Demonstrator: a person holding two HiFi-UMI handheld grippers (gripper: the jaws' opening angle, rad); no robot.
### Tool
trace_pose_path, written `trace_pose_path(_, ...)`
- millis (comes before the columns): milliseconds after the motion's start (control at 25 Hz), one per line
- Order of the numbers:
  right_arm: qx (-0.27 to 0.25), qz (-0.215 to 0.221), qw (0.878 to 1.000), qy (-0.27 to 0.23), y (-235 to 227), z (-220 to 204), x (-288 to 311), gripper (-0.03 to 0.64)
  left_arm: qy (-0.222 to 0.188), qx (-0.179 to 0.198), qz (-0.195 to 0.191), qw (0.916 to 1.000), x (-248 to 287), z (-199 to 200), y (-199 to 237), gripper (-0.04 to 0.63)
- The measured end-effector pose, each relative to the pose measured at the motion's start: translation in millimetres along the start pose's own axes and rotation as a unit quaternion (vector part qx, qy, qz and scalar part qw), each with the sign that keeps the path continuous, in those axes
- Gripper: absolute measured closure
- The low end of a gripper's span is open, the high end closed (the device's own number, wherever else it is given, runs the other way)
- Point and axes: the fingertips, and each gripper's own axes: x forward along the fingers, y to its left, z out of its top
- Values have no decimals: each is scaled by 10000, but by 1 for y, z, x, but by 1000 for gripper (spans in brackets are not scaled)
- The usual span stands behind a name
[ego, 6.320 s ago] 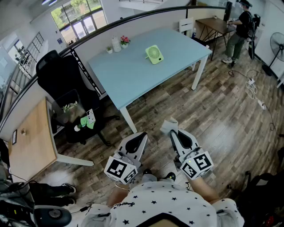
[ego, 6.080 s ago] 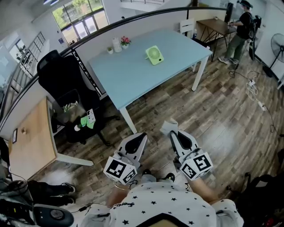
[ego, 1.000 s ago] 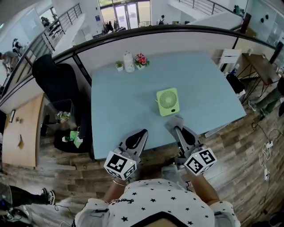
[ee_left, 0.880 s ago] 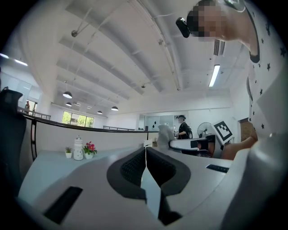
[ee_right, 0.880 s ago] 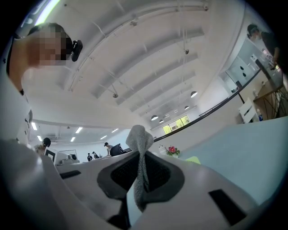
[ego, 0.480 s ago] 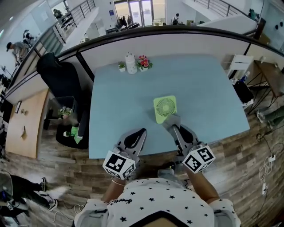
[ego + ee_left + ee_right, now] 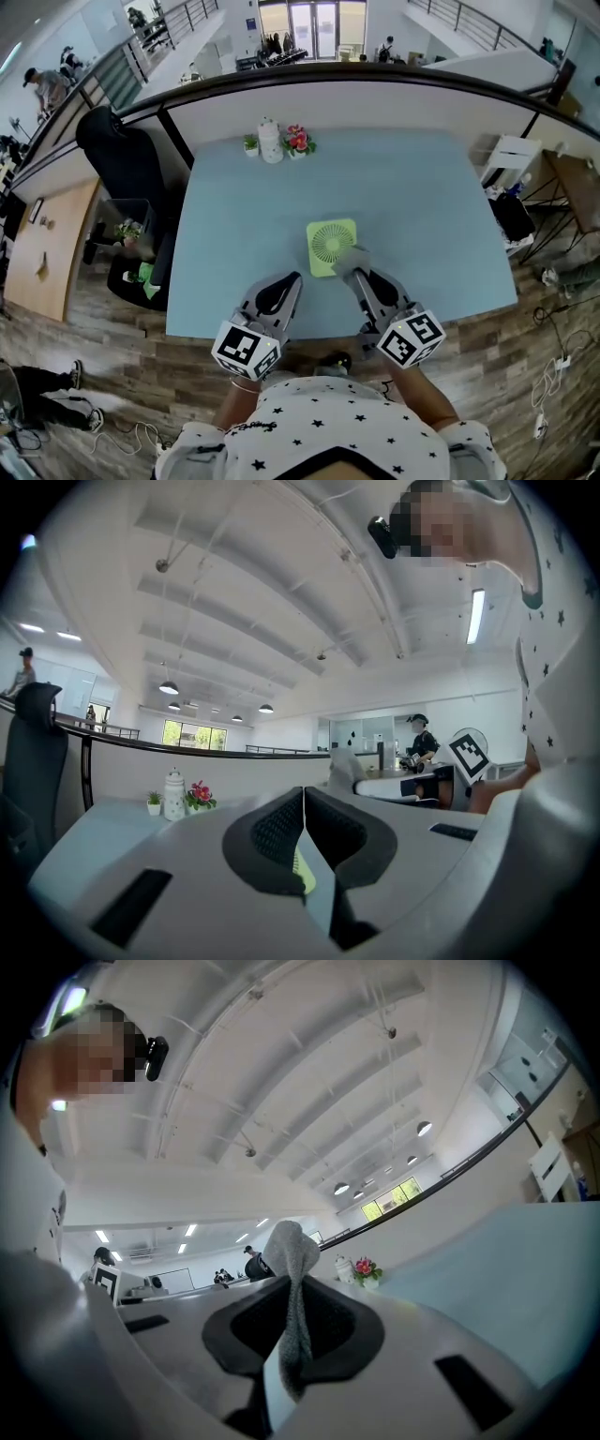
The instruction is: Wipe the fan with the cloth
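A small light-green fan (image 7: 330, 246) lies face up on the pale blue table (image 7: 244, 225), near its front edge. My right gripper (image 7: 359, 274) is shut on a grey cloth (image 7: 353, 260) whose tip hangs over the fan's near right corner. In the right gripper view the cloth (image 7: 292, 1307) stands pinched between the jaws. My left gripper (image 7: 279, 296) is shut with nothing in it, at the table's front edge, left of the fan. In the left gripper view a sliver of the fan (image 7: 304, 872) shows between the jaws of the left gripper (image 7: 304, 836).
A white bottle (image 7: 270, 141) and small flower pots (image 7: 298, 140) stand at the table's far edge by a low partition wall. A black office chair (image 7: 131, 169) is left of the table. A wooden desk (image 7: 42, 244) sits further left. Wood floor surrounds the table.
The view has closed in on the table from across the room. The fan now sits right ahead of both grippers, and the cloth's tip has reached its near corner.
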Motion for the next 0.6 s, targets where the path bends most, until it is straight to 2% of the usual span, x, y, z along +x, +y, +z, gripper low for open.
trace_pose_path(240,-25,133,9997,182,-15,-2,10,586,-3,-16,143,9999,13,-4,-3,565)
trace_pose_path(600,-11,76,9984,558,-27,-23,49,586,18,13,343,9994,18,3,29,565)
